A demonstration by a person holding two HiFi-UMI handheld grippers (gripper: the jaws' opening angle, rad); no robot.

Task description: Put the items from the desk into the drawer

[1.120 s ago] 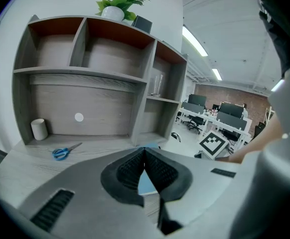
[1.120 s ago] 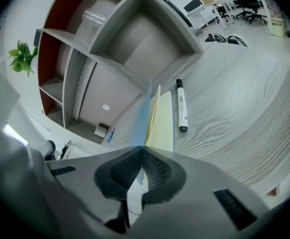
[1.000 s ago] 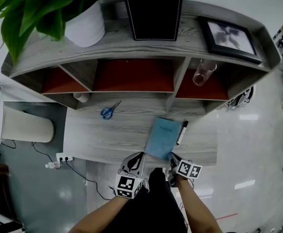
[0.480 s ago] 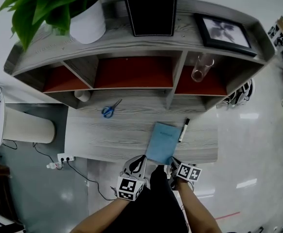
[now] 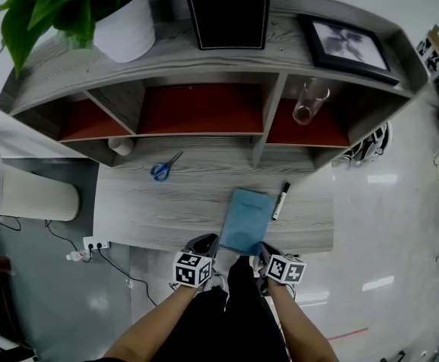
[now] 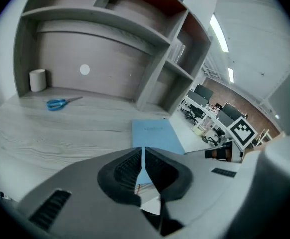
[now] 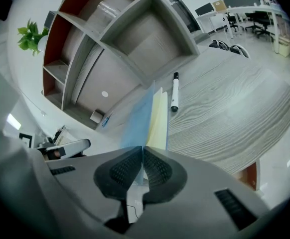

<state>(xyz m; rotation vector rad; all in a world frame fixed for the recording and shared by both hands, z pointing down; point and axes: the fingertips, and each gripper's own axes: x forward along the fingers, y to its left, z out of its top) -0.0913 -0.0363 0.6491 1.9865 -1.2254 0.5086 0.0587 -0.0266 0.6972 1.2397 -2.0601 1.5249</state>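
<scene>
The blue notebook (image 5: 247, 219) lies low and right of centre in the head view, on the grey wood desk (image 5: 151, 213), with its near end at the desk's front edge. The right gripper (image 5: 262, 249) is pinched on that near end. In the right gripper view the blue cover and pale pages run edge-on into the closed pads. The left gripper (image 5: 206, 242) sits just left of the notebook at the desk's front edge, its jaws pressed together with nothing between them. A black marker (image 5: 280, 200) lies just right of the notebook. Blue-handled scissors (image 5: 161, 169) sit well to the left, near the shelf unit — a glass (image 5: 308, 102) stands in its right compartment.
</scene>
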